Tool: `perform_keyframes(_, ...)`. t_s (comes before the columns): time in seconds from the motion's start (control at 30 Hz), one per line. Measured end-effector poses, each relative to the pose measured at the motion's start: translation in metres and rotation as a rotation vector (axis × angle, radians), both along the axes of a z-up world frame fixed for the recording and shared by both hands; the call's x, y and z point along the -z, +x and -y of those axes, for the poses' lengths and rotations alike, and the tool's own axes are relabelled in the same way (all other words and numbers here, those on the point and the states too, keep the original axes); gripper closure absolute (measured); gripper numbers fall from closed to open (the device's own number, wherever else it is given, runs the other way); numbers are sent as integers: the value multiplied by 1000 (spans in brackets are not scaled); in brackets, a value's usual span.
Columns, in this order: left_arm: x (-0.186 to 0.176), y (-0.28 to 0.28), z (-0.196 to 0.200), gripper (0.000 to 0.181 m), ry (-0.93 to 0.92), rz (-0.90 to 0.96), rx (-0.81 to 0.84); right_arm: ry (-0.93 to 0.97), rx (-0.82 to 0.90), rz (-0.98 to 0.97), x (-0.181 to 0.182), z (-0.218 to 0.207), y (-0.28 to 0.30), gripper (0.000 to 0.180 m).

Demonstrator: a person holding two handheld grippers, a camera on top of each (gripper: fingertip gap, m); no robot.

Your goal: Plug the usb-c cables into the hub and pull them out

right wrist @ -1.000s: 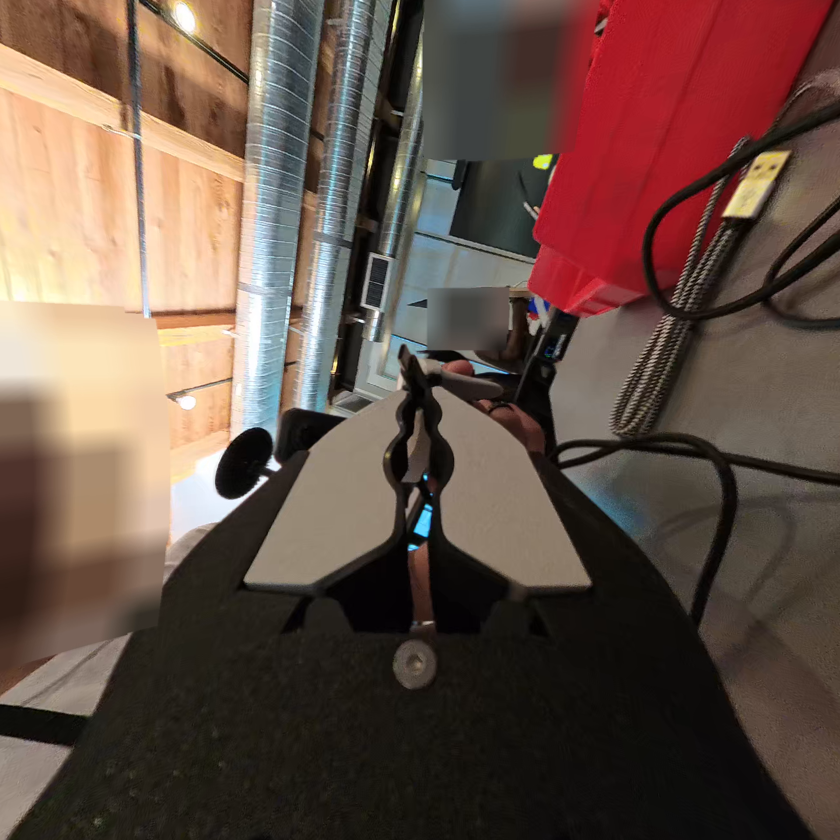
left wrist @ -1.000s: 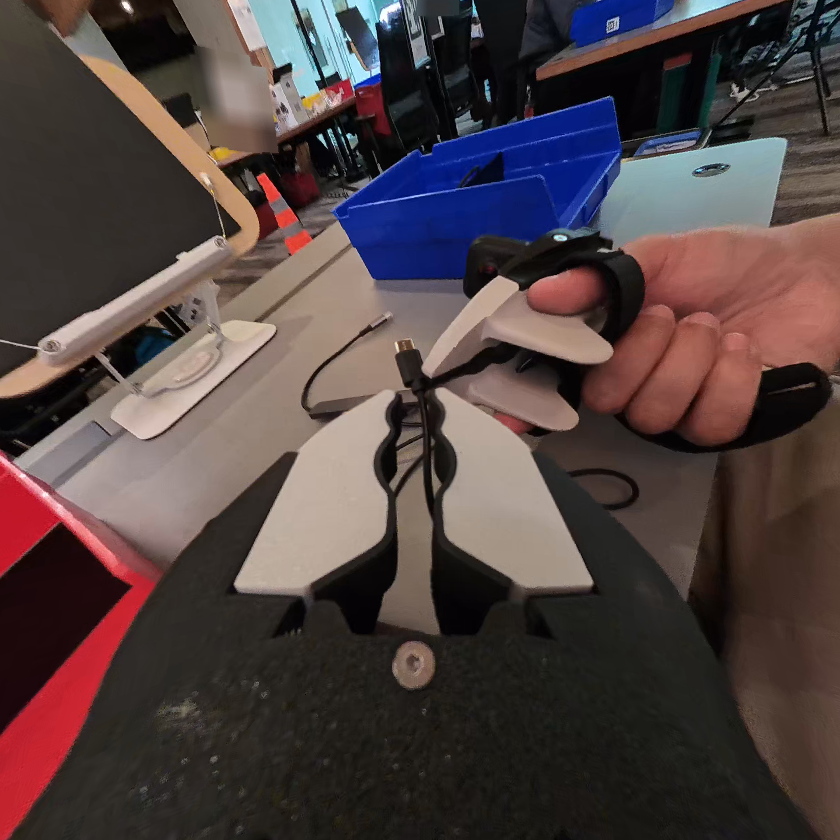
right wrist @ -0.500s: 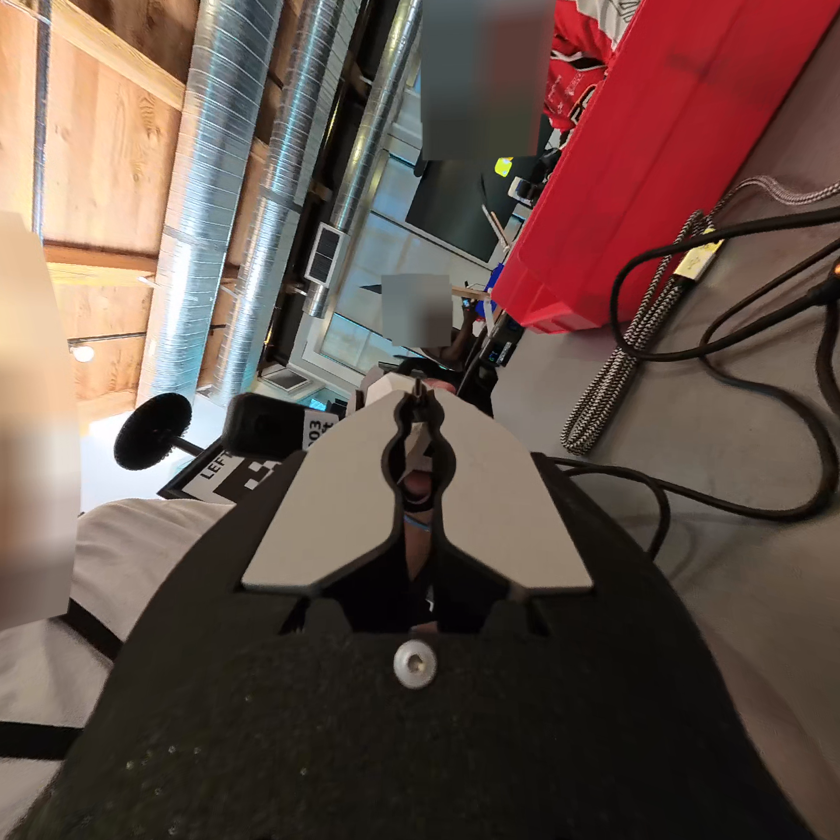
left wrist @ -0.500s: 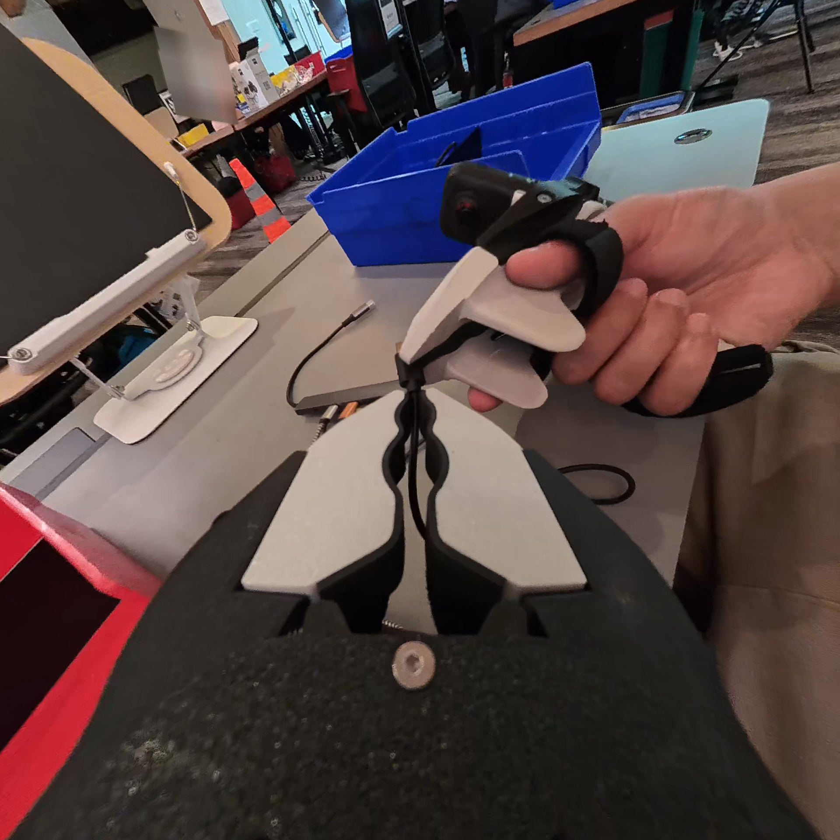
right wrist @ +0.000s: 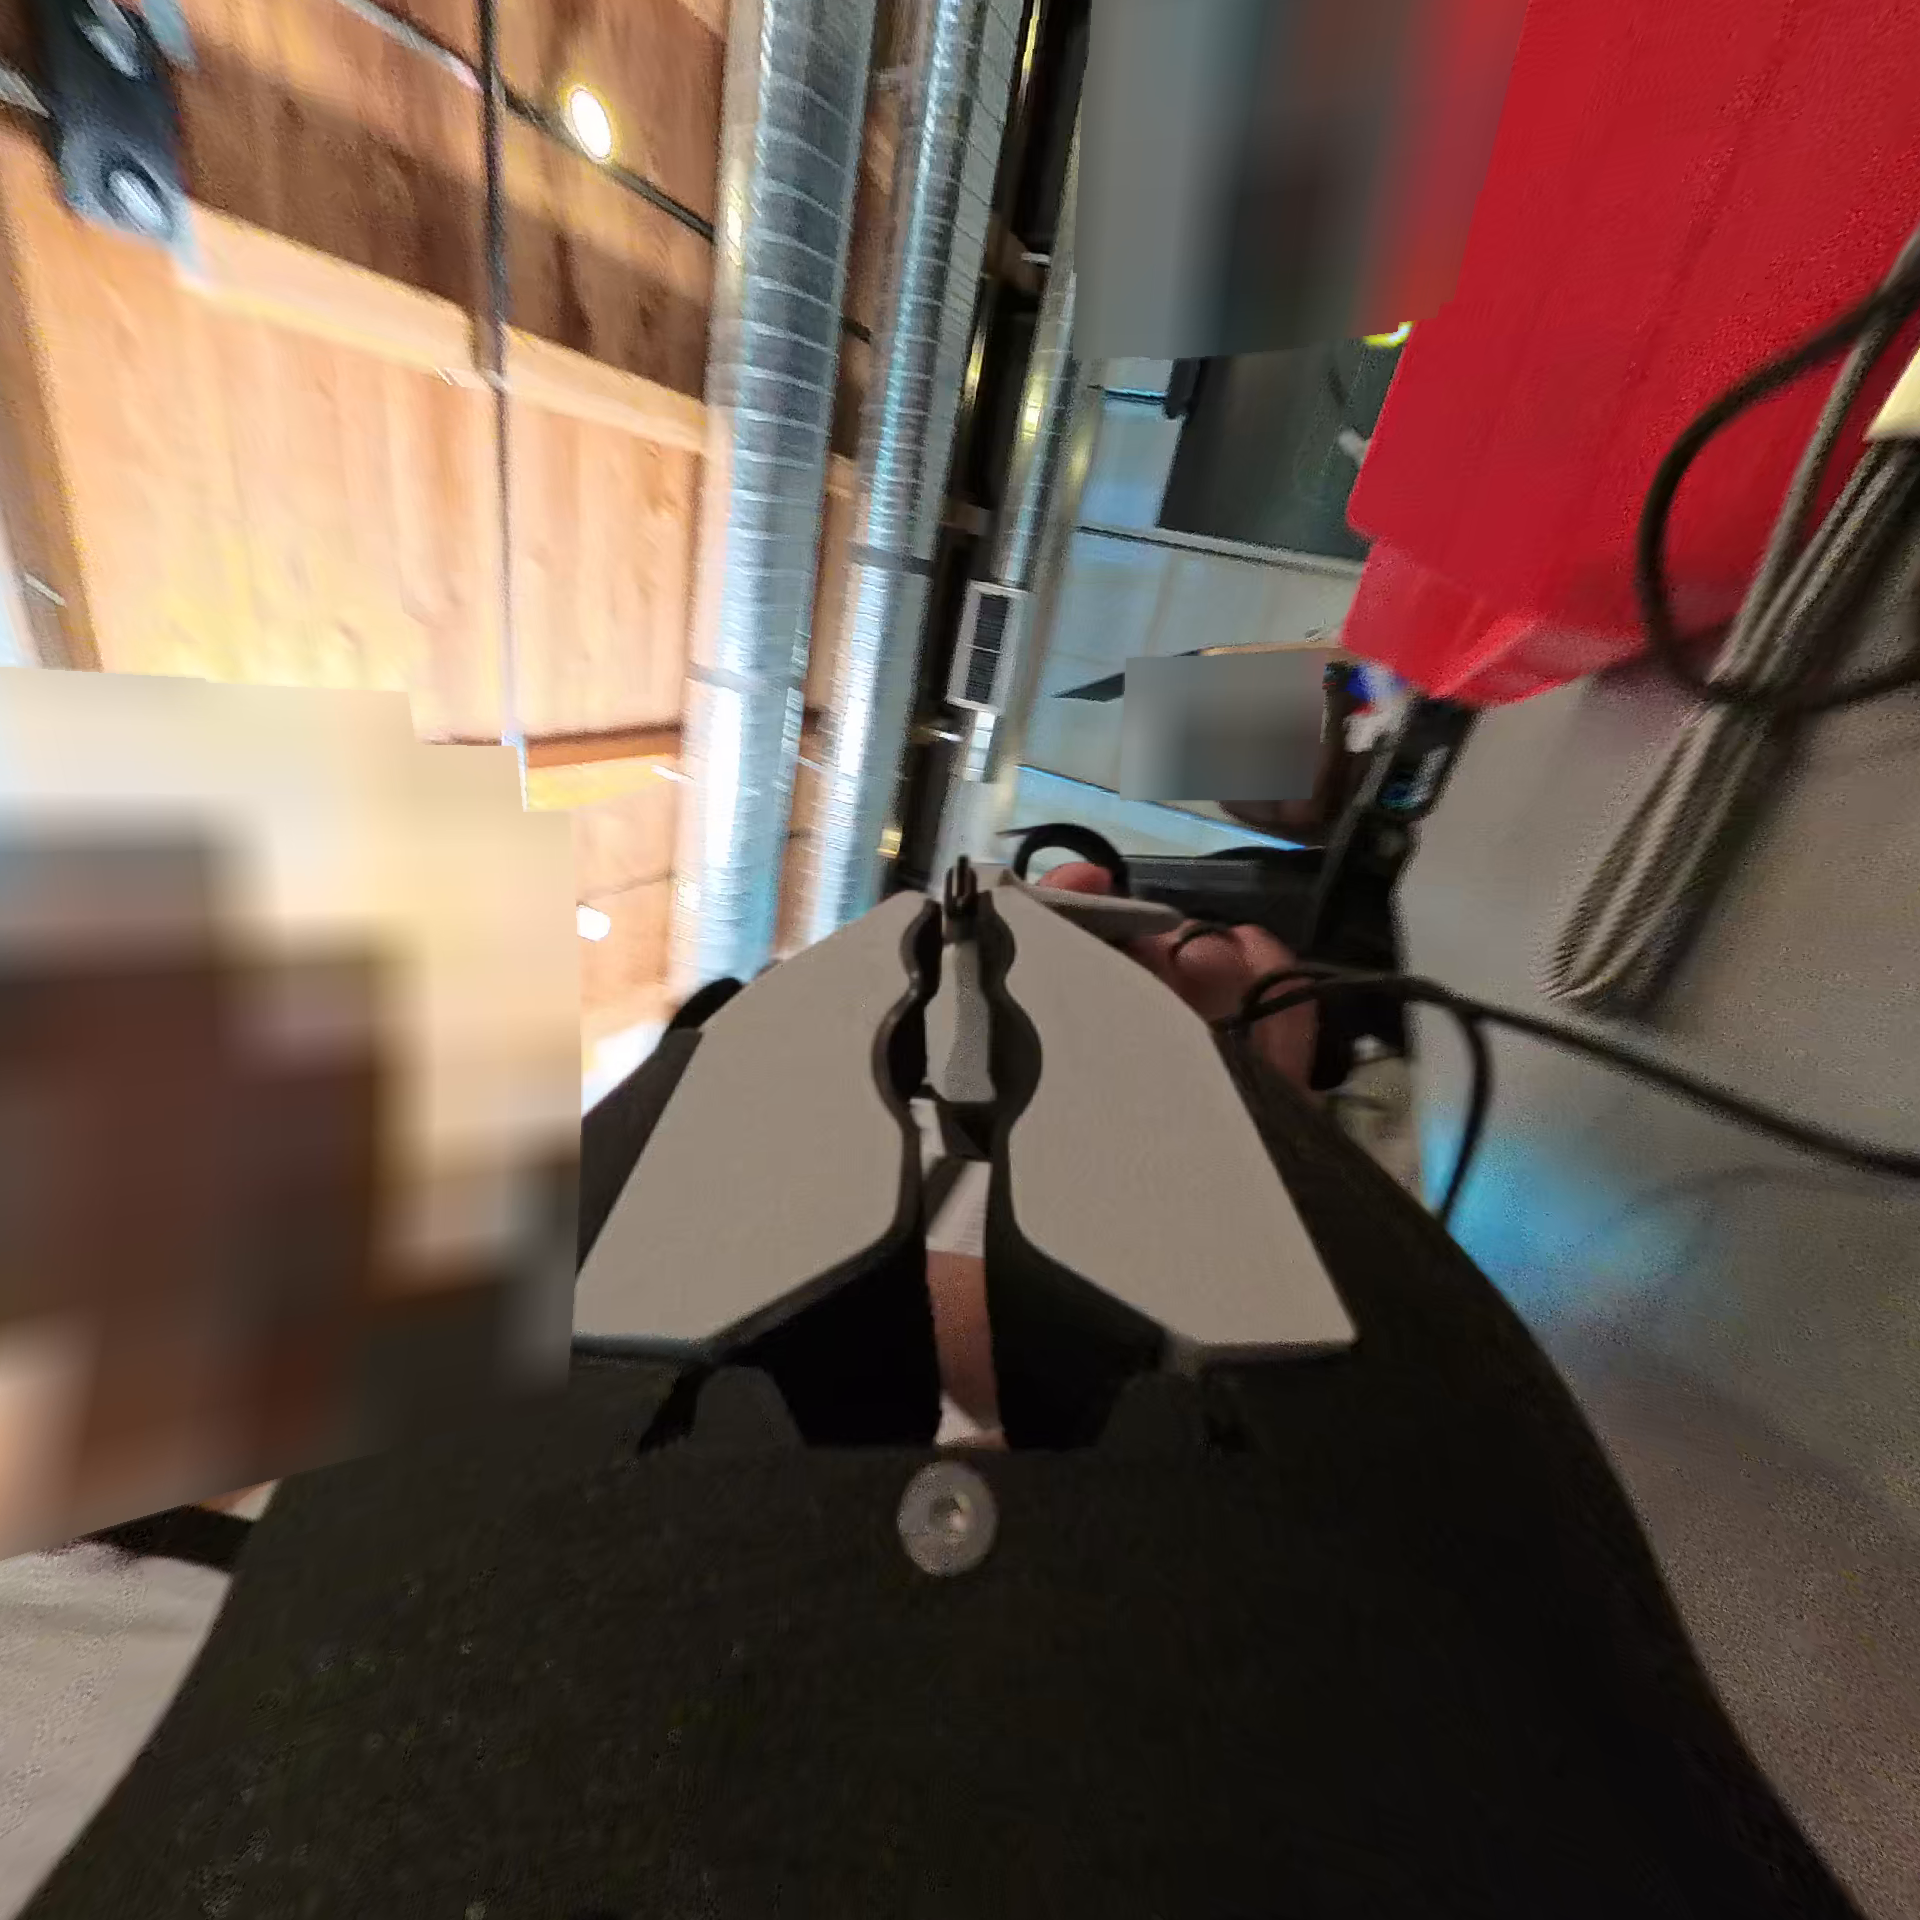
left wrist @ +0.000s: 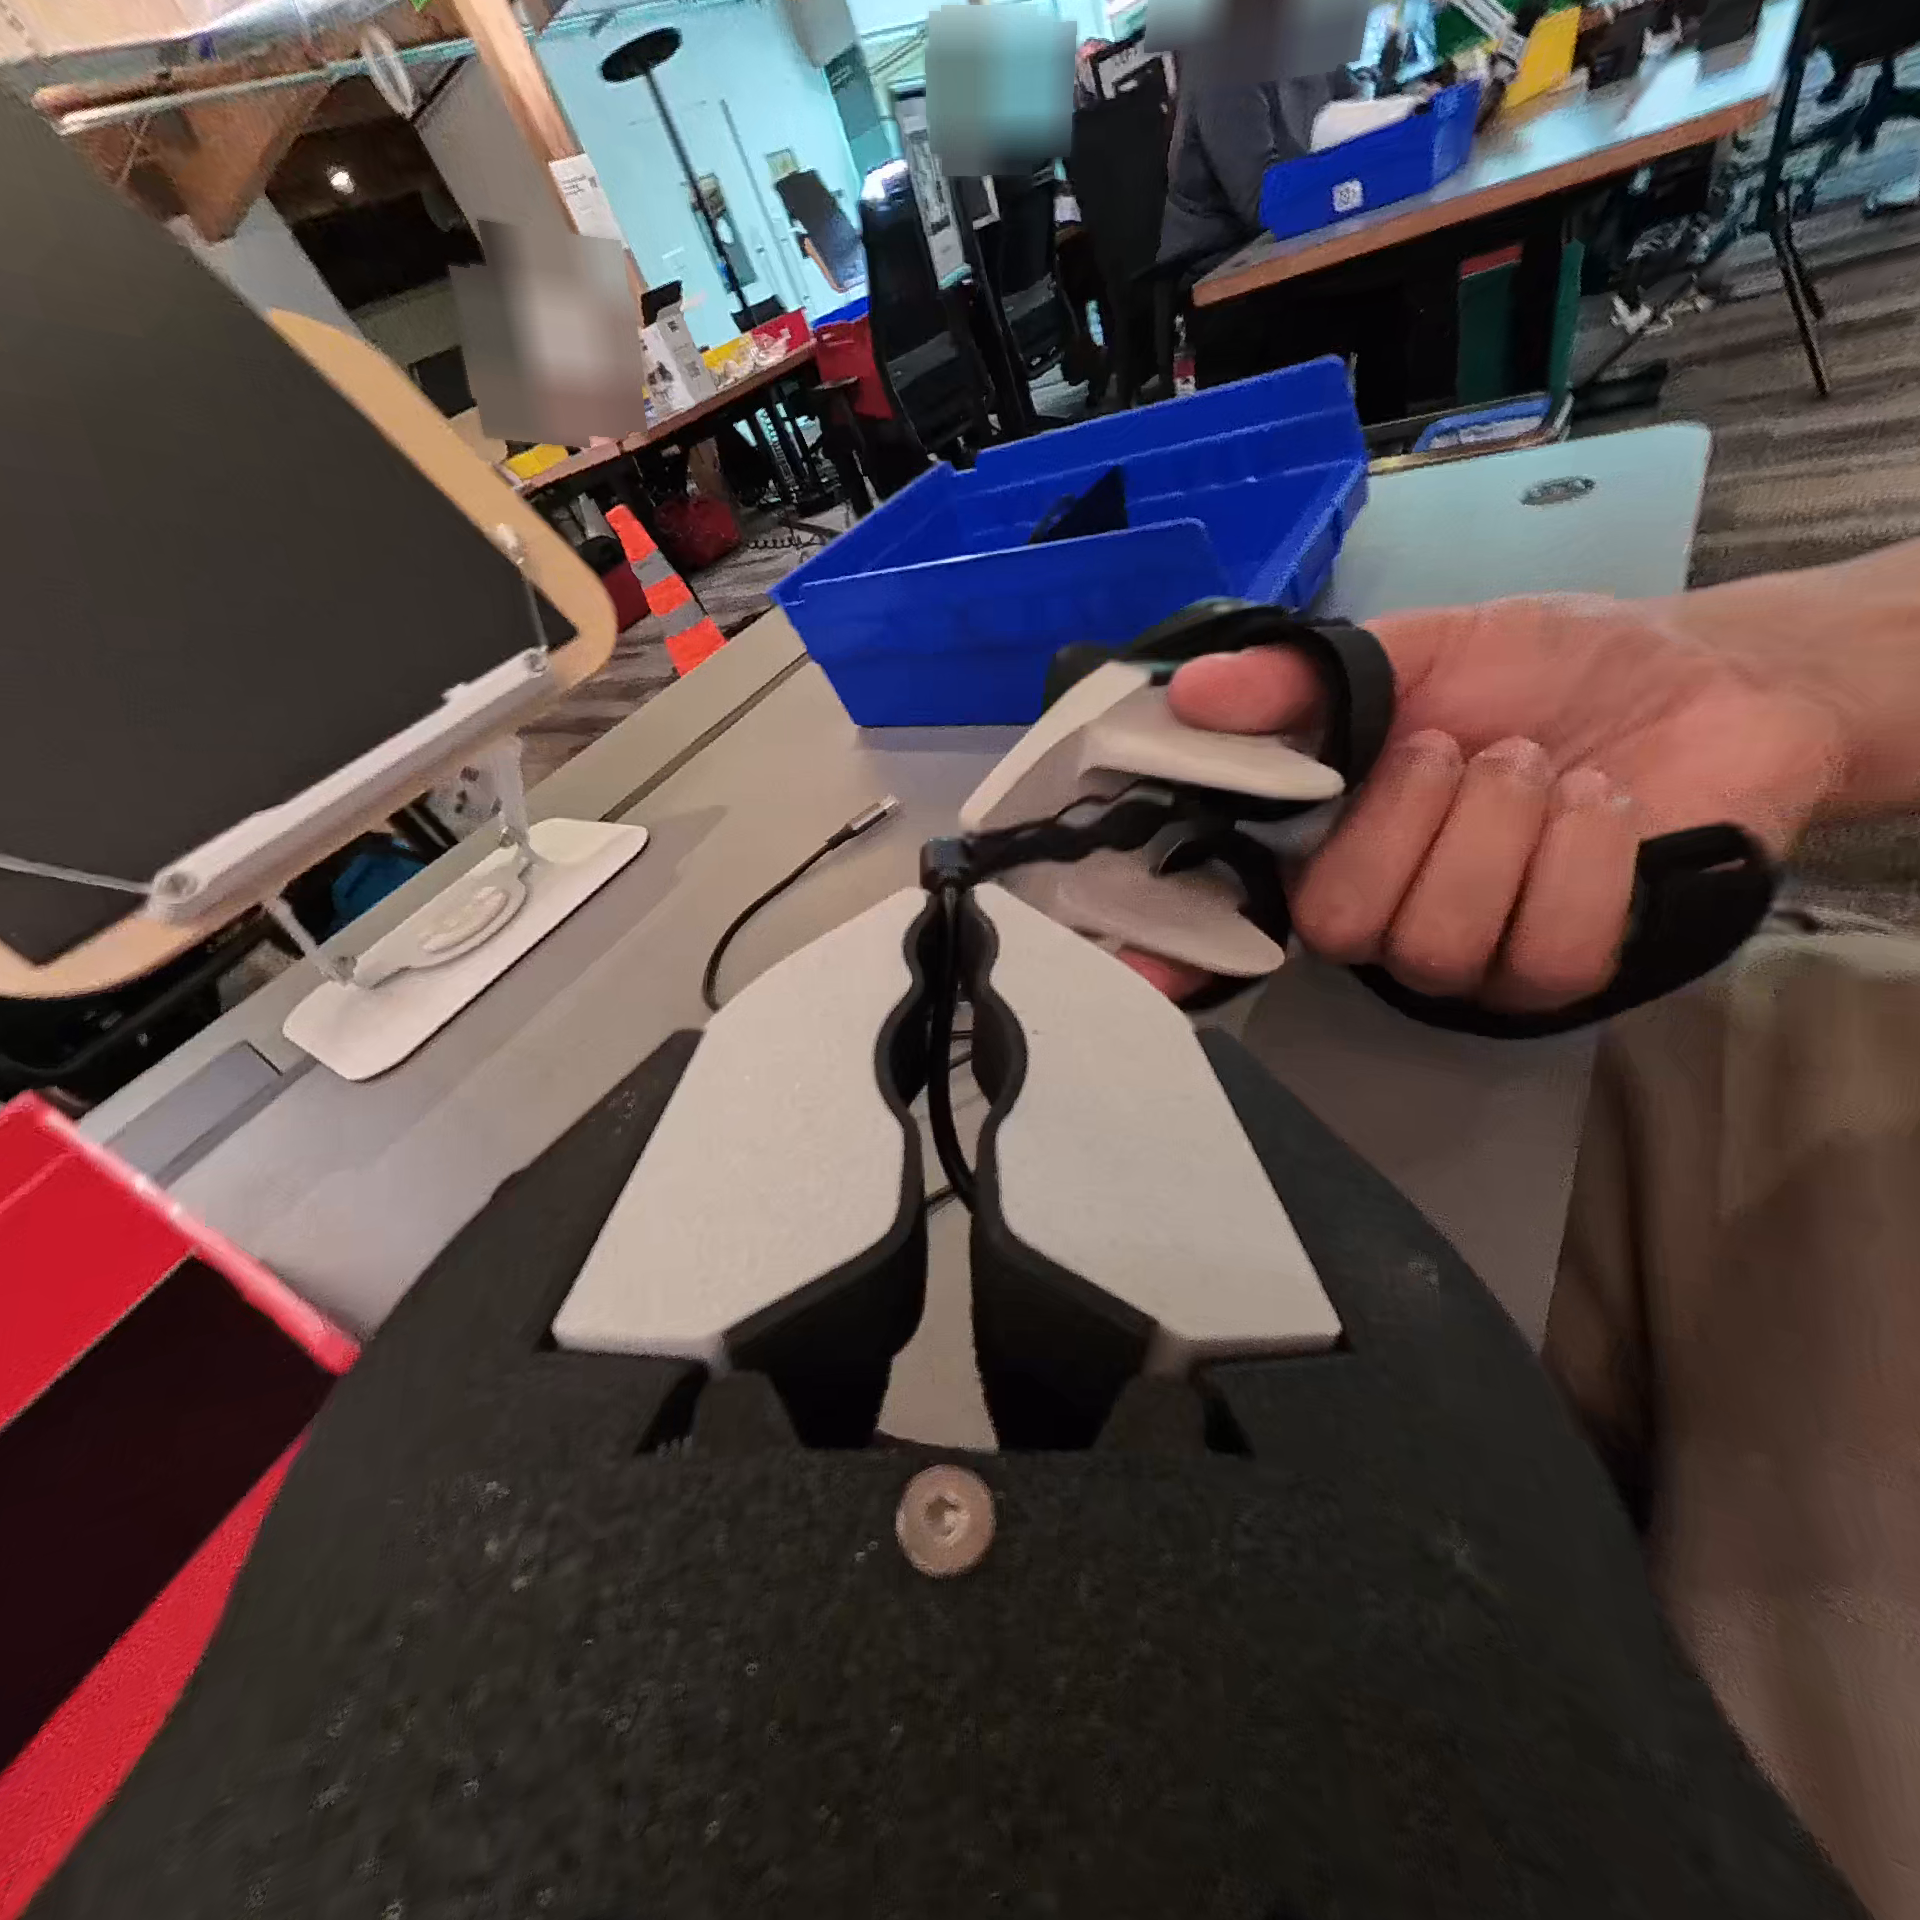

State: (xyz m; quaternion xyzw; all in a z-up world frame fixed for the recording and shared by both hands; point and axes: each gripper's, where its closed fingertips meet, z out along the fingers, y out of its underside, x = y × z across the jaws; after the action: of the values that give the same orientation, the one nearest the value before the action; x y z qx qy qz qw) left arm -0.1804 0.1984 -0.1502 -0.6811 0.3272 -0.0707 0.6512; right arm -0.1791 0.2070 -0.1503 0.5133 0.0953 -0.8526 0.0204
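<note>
— Surface condition?
— Grey counter, flat, one round fitting near its far corner.
— Items resting on it?
— A blue bin at the far side. A white stand base to the left. A red bin at the near left edge. A thin black cable lies loose mid-counter, metal tip free. A braided grey cable lies just beside the red bin.

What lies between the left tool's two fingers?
In the left wrist view, a thin black cable runs up the gap between the left tool's fingers; the right tool meets it at the tips.
</note>
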Motion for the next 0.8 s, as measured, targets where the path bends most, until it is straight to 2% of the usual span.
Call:
perform_keyframes(0.03,-1,-6,-3,179,-23,32,-16,115,50,48,2,-8,3,171)
perform_keyframes(0.1,5,-18,-10,179,-101,93,-44,433,215,267,20,-36,9,156)
perform_keyframes(0.17,16,-27,-15,179,-176,140,-55,805,398,589,50,-71,22,148)
perform_keyframes(0.23,27,-31,-19,179,-231,154,-66,1082,460,900,81,-94,34,138)
perform_keyframes(0.27,29,-30,-19,179,-240,154,-62,1130,462,1018,95,-100,38,133)
perform_keyframes(0.3,31,-28,-19,179,-252,147,-55,1115,457,1085,104,-102,37,131)
perform_keyframes(0.37,36,-22,-18,179,-270,124,-41,1048,419,1094,113,-96,26,131)
perform_keyframes(0.47,41,-16,-16,179,-264,74,-32,1072,421,1160,118,-101,17,131)
perform_keyframes(0.6,46,-15,-17,179,-285,60,-37,1114,390,1261,128,-110,12,155)
perform_keyframes(0.63,49,-16,-18,179,-296,62,-48,1110,378,1275,130,-111,12,156)
perform_keyframes(0.73,59,-21,-26,179,-355,71,-96,1089,350,1245,130,-111,12,157)
perform_keyframes(0.8,66,-21,-35,179,-394,77,-127,1089,391,1165,120,-109,13,158)
